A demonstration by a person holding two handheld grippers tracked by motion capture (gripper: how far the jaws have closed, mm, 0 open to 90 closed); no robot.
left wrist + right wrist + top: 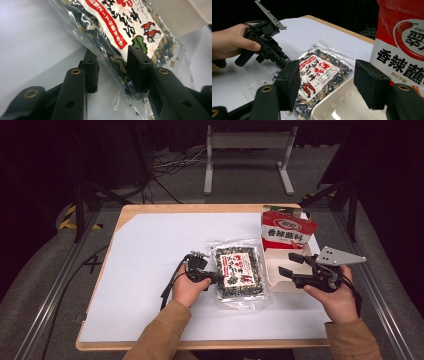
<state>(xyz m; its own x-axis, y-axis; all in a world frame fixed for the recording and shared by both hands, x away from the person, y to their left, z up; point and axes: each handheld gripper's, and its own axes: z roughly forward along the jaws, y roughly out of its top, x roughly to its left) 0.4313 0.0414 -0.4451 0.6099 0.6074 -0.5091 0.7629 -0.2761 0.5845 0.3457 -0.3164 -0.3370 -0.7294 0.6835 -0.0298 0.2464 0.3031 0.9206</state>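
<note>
A clear packet of dark dried greens [239,270] with a red-and-white label lies flat on the white sheet at mid-table. My left gripper [216,277] reaches it from the left. In the left gripper view one jaw sits under the packet's [120,30] near edge and the other on top, with a gap still between them [113,53]. My right gripper [286,263] hovers open over a white box [270,262] right of the packet, nothing between its jaws [329,72]. The right gripper view also shows the left gripper [284,61] at the packet [322,67].
A red pouch with a chilli picture [287,231] stands upright at the far end of the white box [342,105]. The white sheet [160,250] covers most of the wooden table. A metal stand and cables lie on the floor beyond.
</note>
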